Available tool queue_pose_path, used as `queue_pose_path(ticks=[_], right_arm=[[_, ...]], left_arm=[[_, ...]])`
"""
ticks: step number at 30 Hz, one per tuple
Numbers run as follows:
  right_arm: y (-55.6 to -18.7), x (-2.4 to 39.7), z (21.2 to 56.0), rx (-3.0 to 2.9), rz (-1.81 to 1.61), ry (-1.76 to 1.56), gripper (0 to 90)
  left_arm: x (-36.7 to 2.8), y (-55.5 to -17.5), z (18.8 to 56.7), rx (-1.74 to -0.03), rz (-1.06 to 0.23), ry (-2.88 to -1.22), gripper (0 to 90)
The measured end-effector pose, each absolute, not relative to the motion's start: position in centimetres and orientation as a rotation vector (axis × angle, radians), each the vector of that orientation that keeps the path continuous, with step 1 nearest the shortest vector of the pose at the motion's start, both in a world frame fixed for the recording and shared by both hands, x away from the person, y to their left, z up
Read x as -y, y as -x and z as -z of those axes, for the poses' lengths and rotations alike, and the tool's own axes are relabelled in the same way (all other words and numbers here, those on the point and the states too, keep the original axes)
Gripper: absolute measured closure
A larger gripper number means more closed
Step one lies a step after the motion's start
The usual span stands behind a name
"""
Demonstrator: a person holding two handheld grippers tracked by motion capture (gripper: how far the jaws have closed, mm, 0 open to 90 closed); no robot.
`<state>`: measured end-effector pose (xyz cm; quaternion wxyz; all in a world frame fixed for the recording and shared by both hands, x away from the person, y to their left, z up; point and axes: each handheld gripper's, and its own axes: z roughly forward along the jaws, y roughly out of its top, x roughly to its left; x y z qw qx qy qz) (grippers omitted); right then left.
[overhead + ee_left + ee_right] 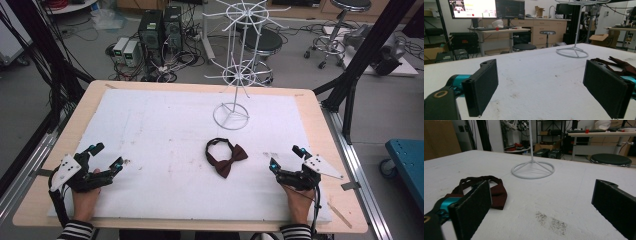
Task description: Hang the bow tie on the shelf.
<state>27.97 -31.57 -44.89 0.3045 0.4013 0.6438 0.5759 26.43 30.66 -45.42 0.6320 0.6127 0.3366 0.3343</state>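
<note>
- A wooden table carried a white foam sheet.
- On the sheet lay a dark red bow tie.
- A white wire rack stood behind it.

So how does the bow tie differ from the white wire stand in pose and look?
The bow tie lies flat on the white table cover; the wire stand rises upright from a ring base. The bow tie is dark brownish-red and soft-looking; the stand is white, thin wire with radiating arms. The bow tie lies nearer the person, the stand farther. Both rest on the cover, untouched.
</note>
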Motion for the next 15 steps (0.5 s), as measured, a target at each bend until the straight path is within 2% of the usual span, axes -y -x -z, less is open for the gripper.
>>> queue_pose_path(ticks=[15], right_arm=[[-27.87, 31.77, 44.92, -1.685, -1.546, -1.052, 1.5]], left_arm=[[-30.62, -26.40, 45.42, -0.767, -0.771, -1.401, 13.2]])
